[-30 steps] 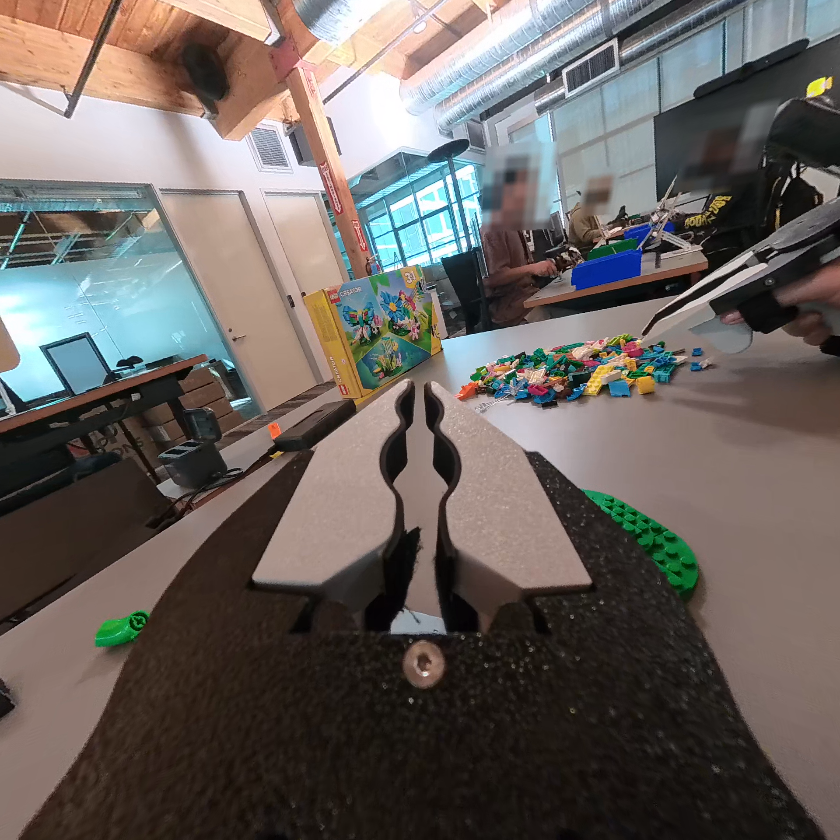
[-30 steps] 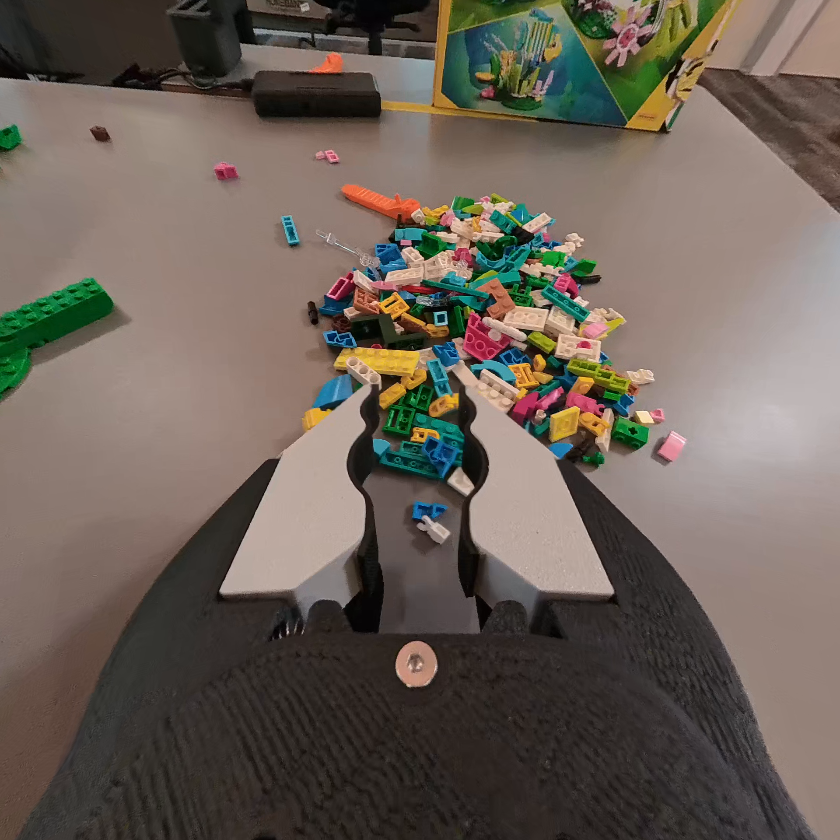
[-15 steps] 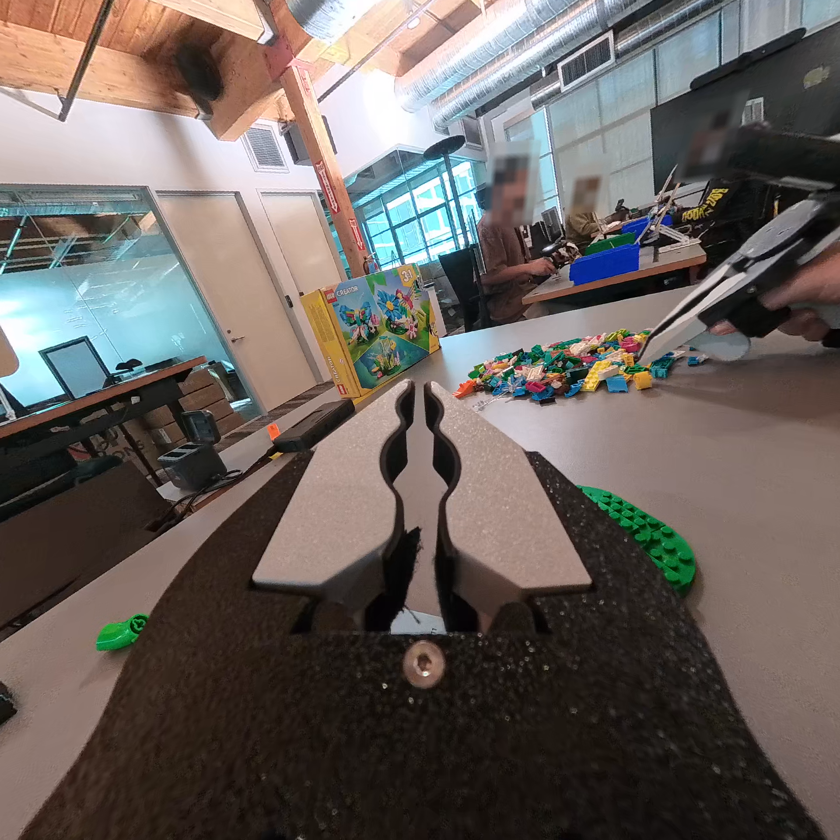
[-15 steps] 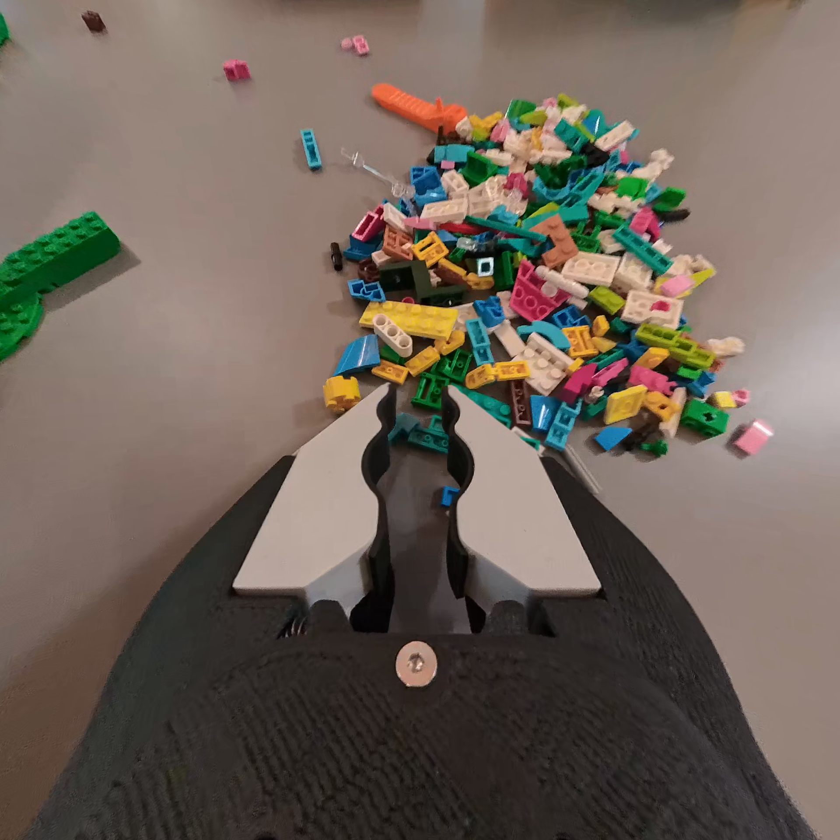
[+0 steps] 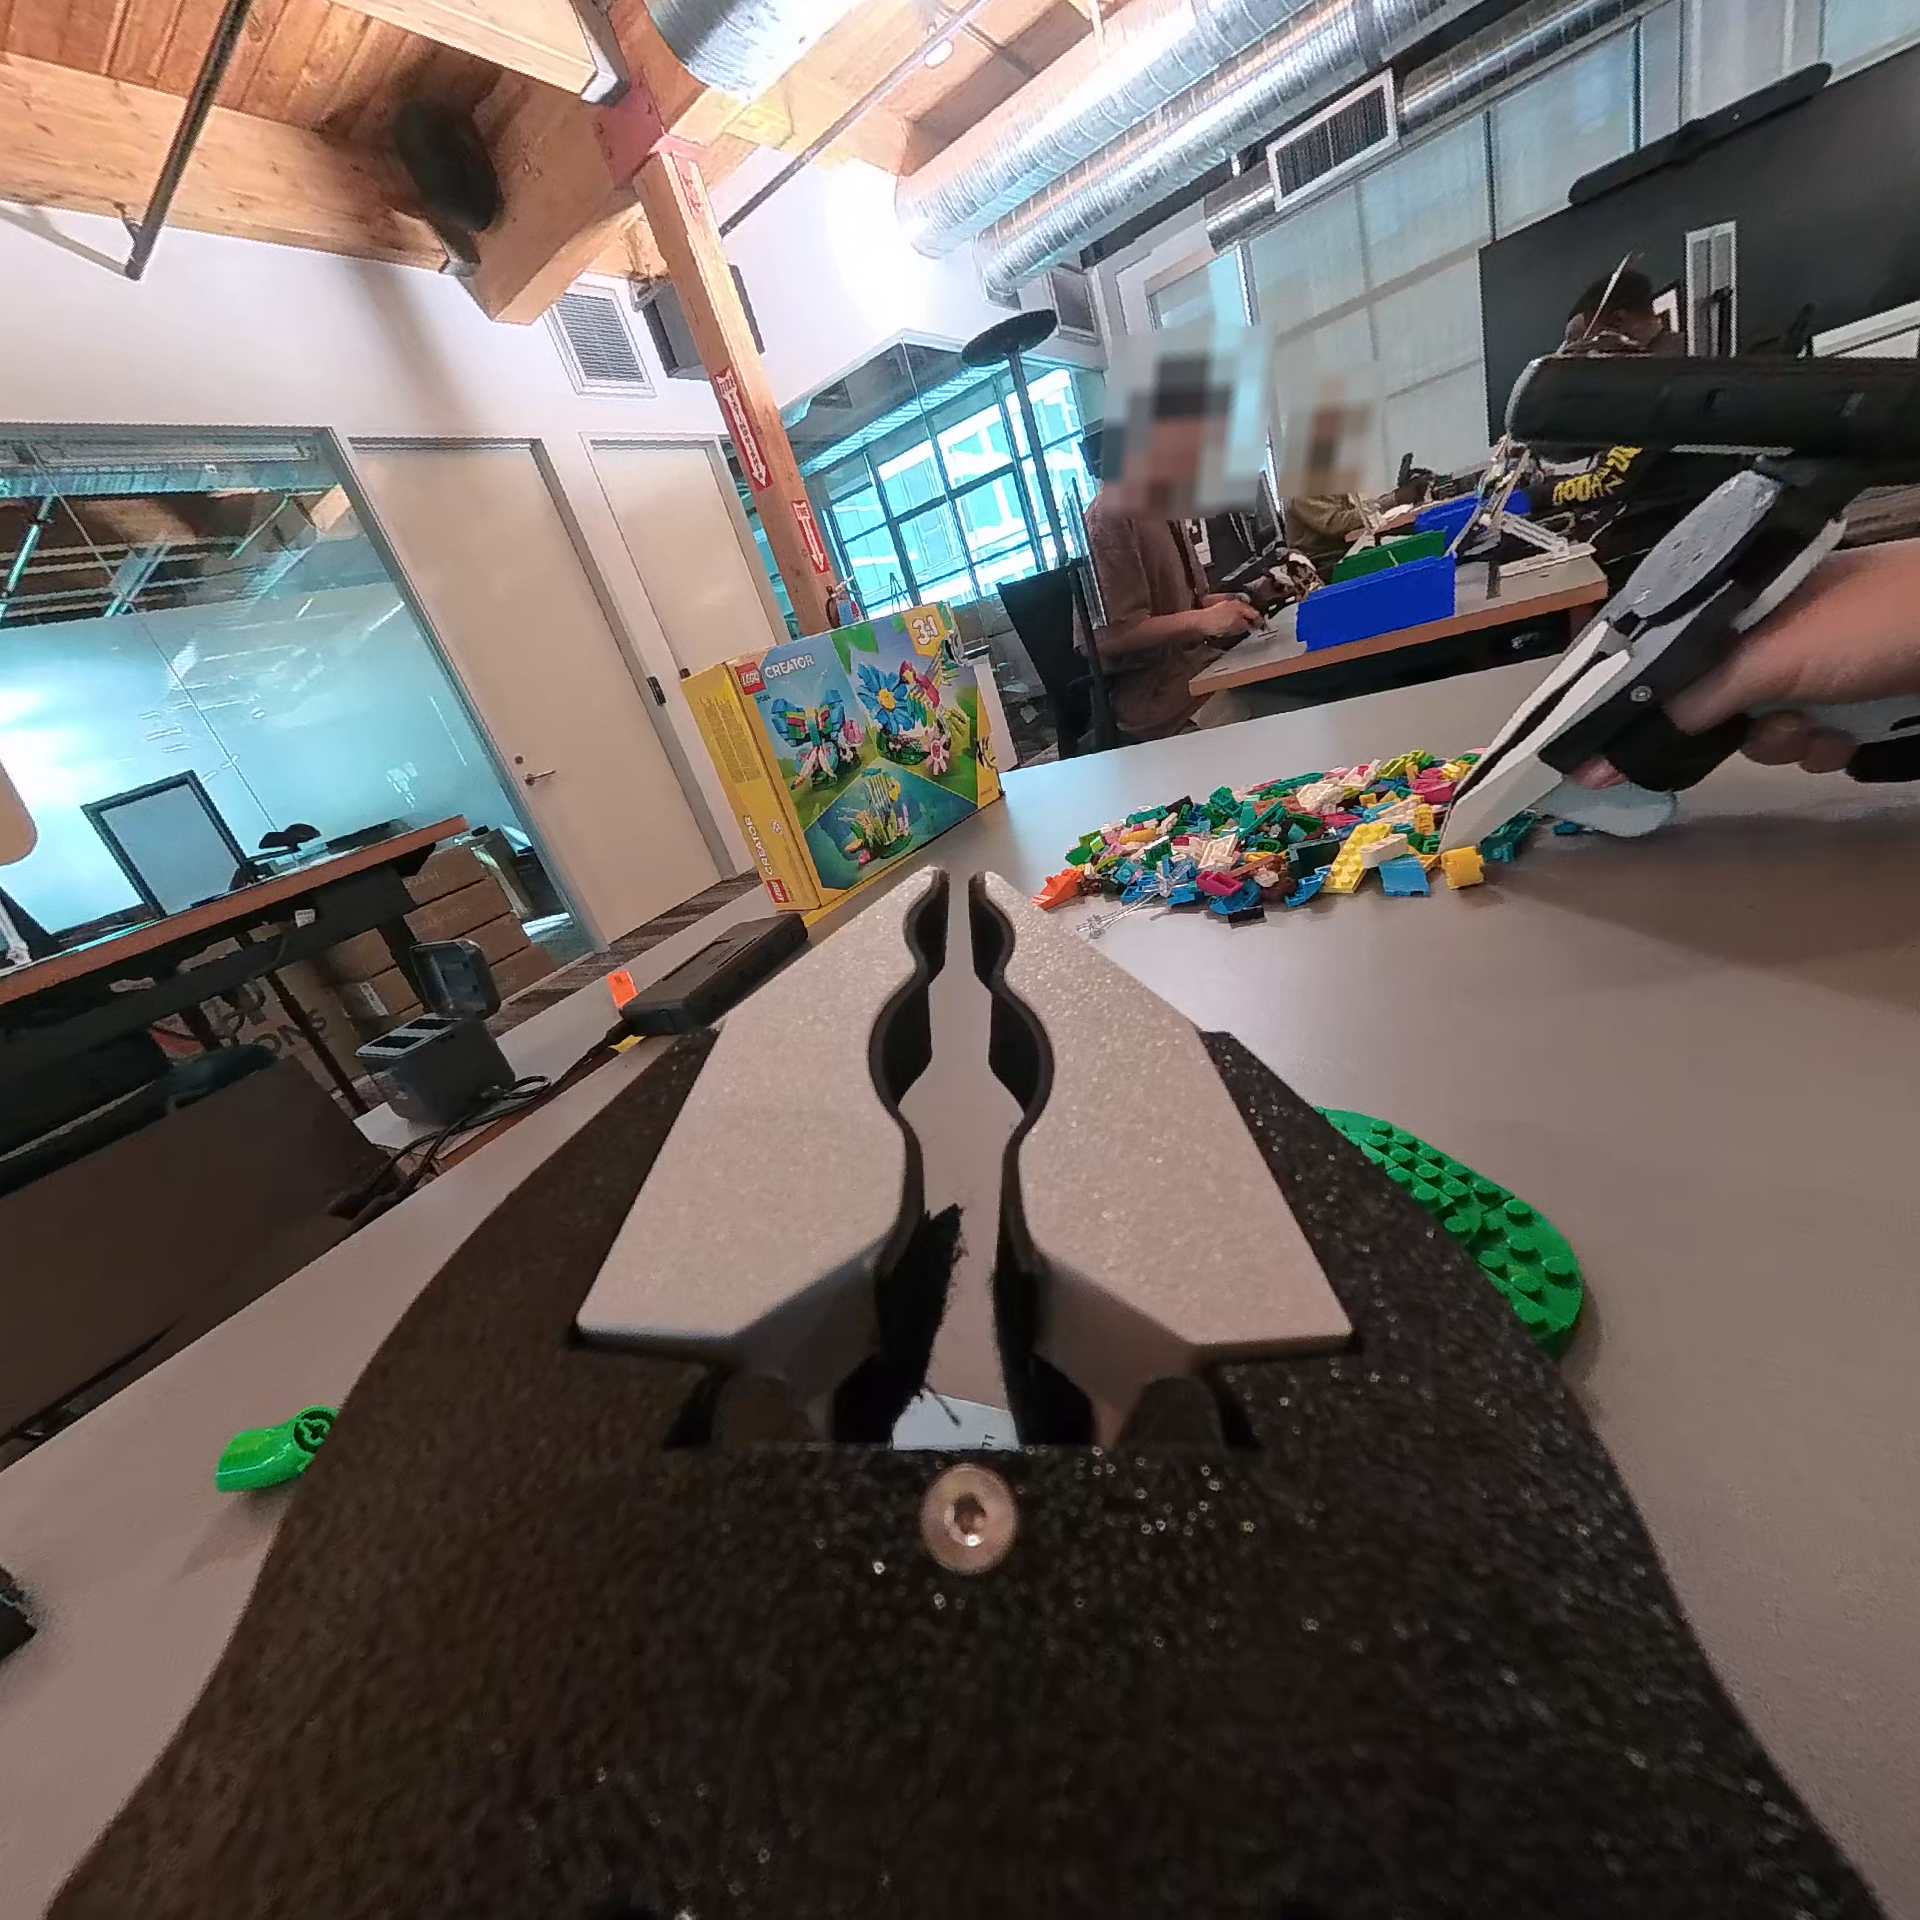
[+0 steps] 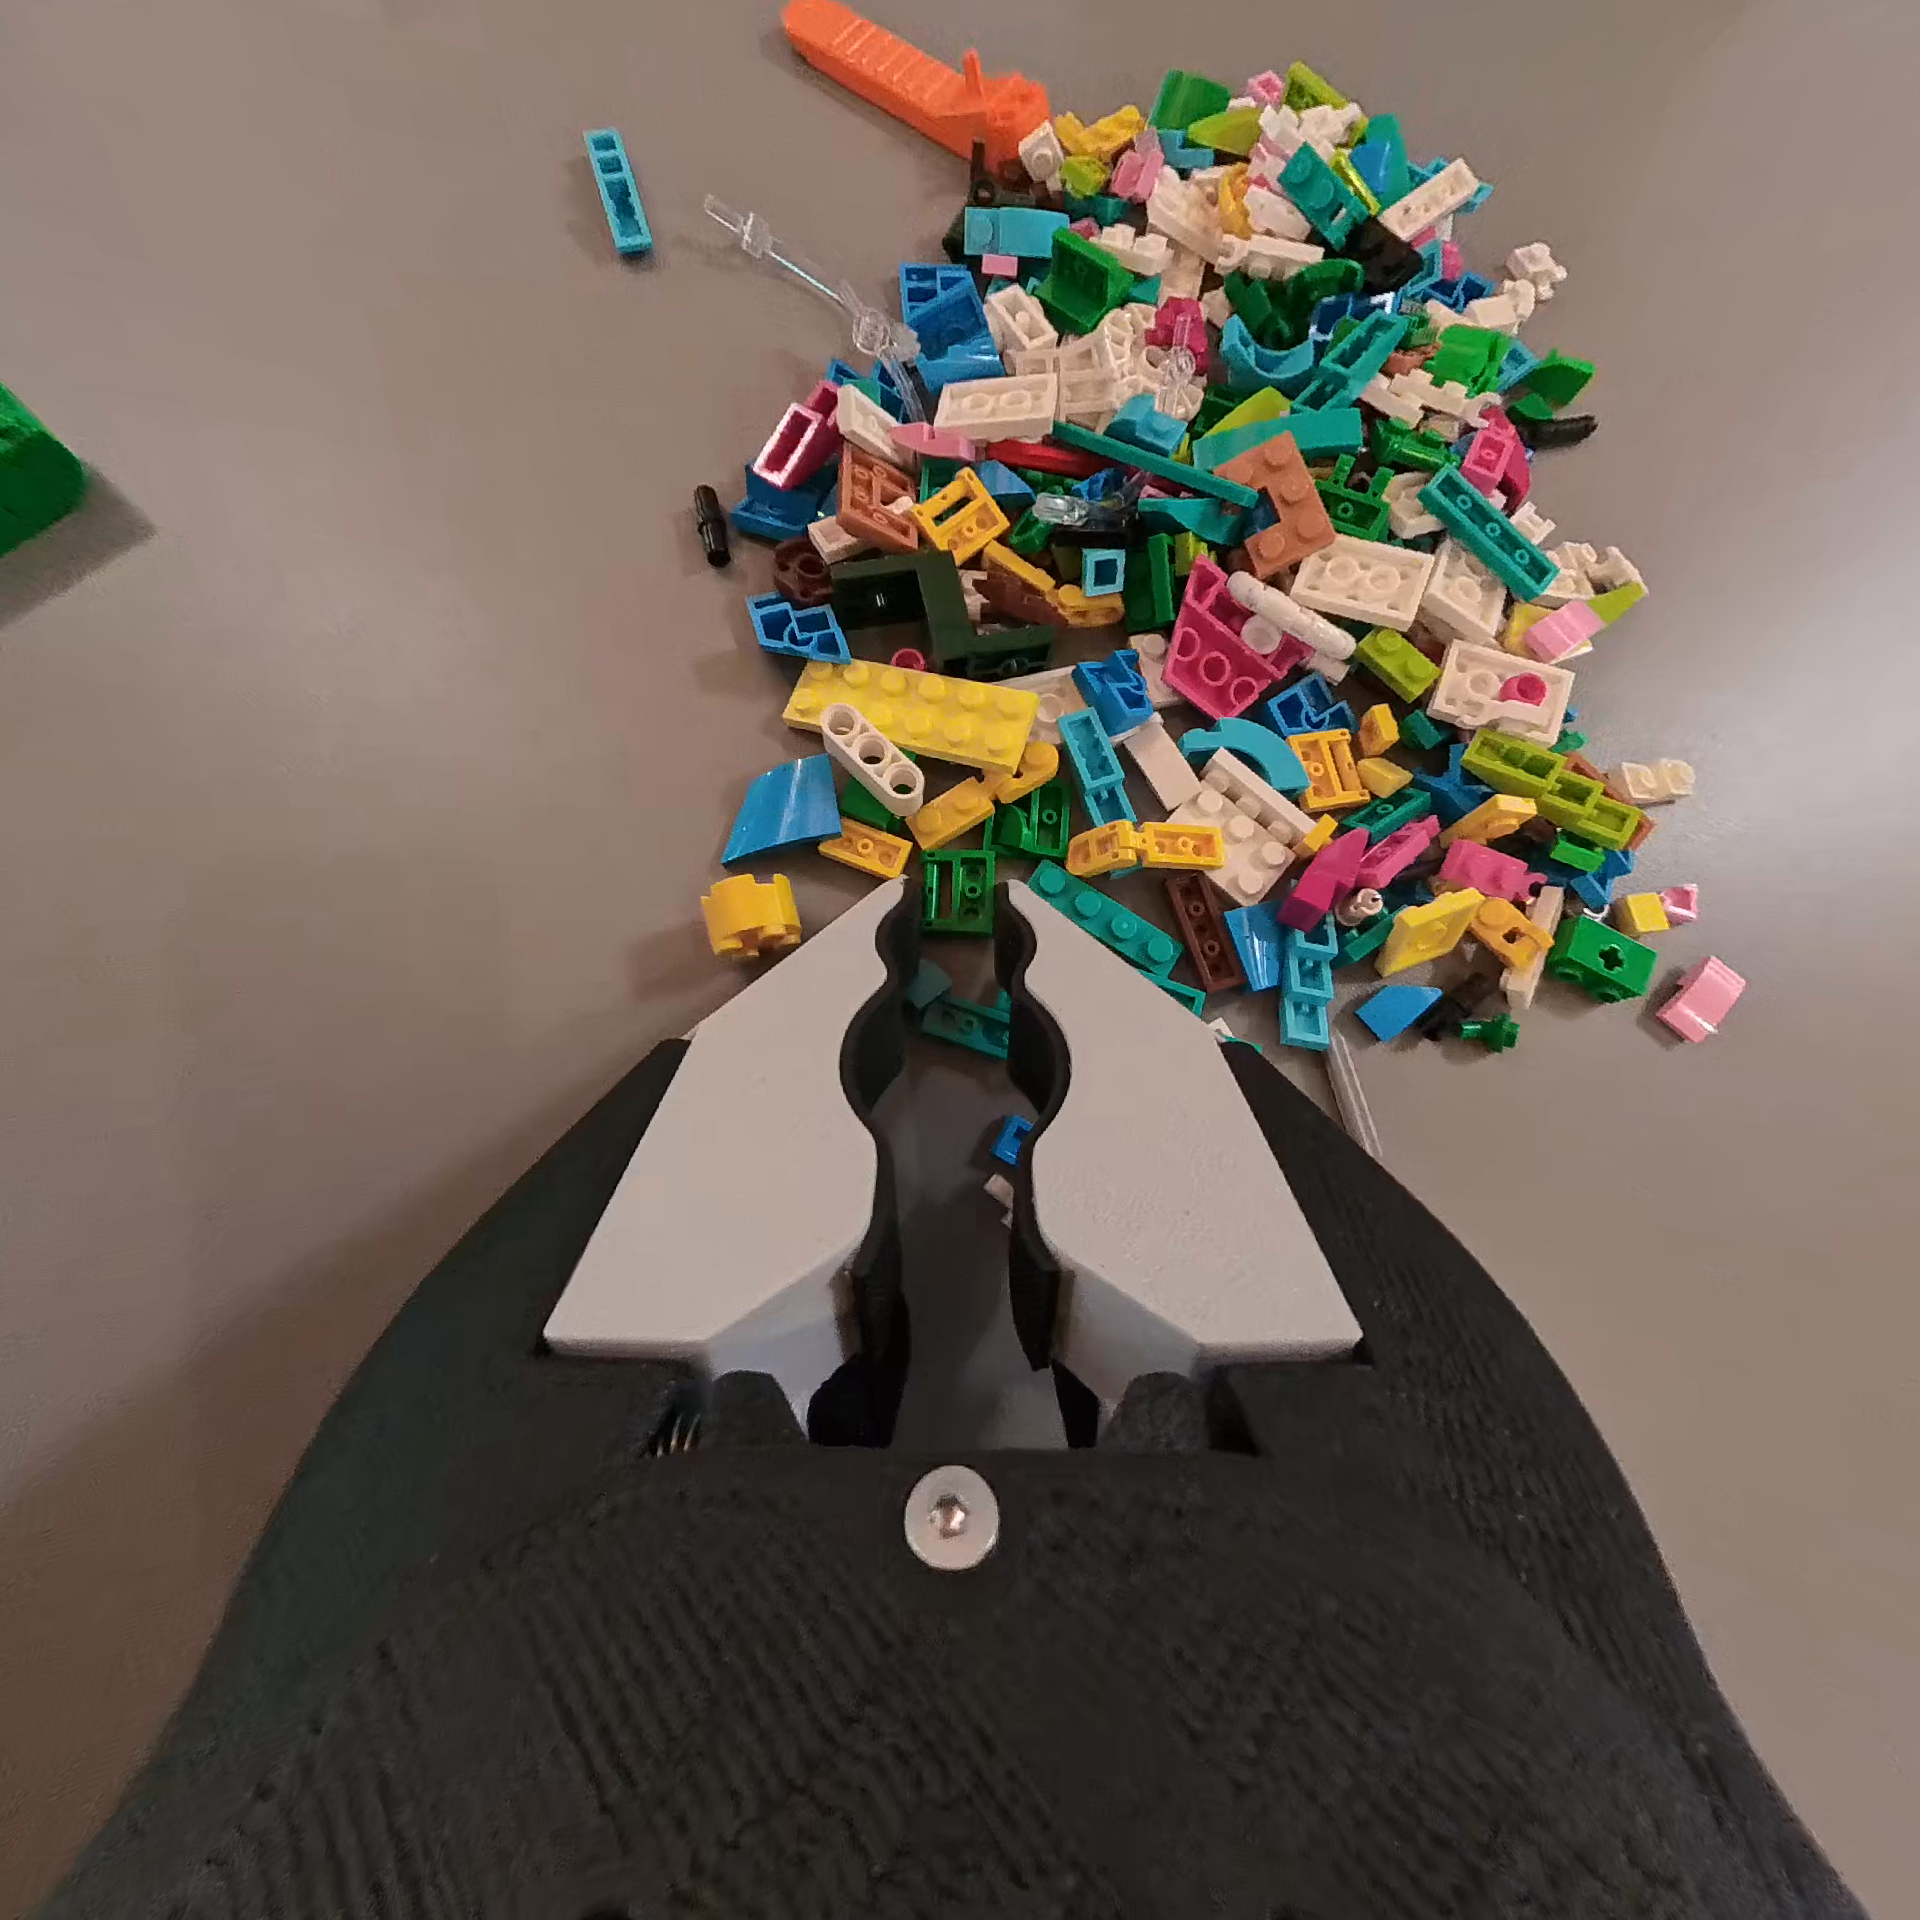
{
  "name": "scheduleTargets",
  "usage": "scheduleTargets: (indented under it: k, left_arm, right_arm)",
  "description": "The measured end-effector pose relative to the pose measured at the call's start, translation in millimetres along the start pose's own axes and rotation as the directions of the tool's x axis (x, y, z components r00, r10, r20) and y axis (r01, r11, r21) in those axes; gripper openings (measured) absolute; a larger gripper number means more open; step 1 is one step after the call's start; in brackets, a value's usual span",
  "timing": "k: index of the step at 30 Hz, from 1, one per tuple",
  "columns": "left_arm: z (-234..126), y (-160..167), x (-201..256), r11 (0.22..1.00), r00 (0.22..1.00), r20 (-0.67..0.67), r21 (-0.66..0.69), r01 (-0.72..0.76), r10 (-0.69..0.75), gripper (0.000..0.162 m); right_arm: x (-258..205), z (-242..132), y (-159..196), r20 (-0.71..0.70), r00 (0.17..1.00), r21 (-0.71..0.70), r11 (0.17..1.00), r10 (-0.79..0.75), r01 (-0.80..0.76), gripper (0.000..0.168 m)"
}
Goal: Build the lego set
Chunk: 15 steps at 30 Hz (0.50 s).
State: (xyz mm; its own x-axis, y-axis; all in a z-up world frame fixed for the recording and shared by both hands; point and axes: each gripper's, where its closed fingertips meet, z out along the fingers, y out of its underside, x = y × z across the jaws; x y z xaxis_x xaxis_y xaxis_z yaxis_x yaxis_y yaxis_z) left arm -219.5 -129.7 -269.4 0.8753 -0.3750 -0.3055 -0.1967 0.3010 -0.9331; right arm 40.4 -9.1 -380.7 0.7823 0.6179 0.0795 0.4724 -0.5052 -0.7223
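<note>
Since the last frame my right gripper (image 6: 956,896) has dropped lower and pushed into the near edge of the brick pile (image 6: 1195,540); its gap has narrowed, and the set box at the far edge is out of its view.

Left to right on the grey table (image 5: 1558,1039): small green leaf piece (image 5: 265,1455) alone at far left. My left gripper (image 5: 958,888) next, low over the table, jaws nearly together with a thin slit, nothing between them. Just right of it, green studded plate (image 5: 1496,1236), partly hidden by the gripper body. Lego box (image 5: 852,748) stands upright at the far edge.

Right side: right gripper tips straddle a small green brick (image 6: 958,891); can't tell if the pads are touching it yet. Round yellow piece (image 6: 750,914) just left of the tips, teal plate (image 6: 1107,920) just right. Orange separator tool (image 6: 904,78) lies at the pile's far-left corner.
</note>
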Motion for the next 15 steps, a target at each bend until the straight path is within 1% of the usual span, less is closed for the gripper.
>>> scheduleTargets:
  k: [3,5,6,8,9,11,13,15]
  left_arm:
    - [0,0,0,1.0,1.0,0.002,0.001,0.001,-0.001,0.001]
    - [1,0,0,1.0,1.0,0.003,0.0,0.005,-0.005,0.001]
    - [2,0,0,1.0,1.0,0.004,-0.001,0.006,-0.006,0.001]
    - [3,1,-1,1.0,1.0,0.007,-0.002,0.01,-0.01,0.001]
    - [3,1,-3,1.0,1.0,0.011,-0.002,0.02,-0.02,0.001]
    - [2,1,-7,0.999,0.999,0.02,0.007,0.048,-0.048,0.001]
    - [0,-1,-9,0.998,0.998,0.028,0.022,0.063,-0.064,0.001]
    - [-2,-3,-10,0.998,0.998,0.037,0.033,0.052,-0.053,0.001]
  right_arm:
    - [0,-1,-1,-0.017,1.0,0.0,1.0,-0.02,0.02,0.012]
    - [-5,-8,-13,-0.021,0.999,0.038,0.999,-0.033,0.034,0.012]
    - [-11,-10,-26,-0.014,0.999,0.073,0.996,-0.041,0.042,0.012]
    - [-33,-8,-63,0.044,0.997,0.165,0.985,-0.059,0.051,0.012]
    - [-54,-3,-87,0.096,0.992,0.221,0.974,-0.077,0.054,0.012]
    - [-113,11,-131,0.227,0.963,0.315,0.946,-0.148,0.071,0.012]
    - [-175,28,-162,0.313,0.914,0.377,0.917,-0.259,0.13,0.012]
    - [-232,48,-182,0.403,0.84,0.4,0.895,-0.364,0.196,0.012]
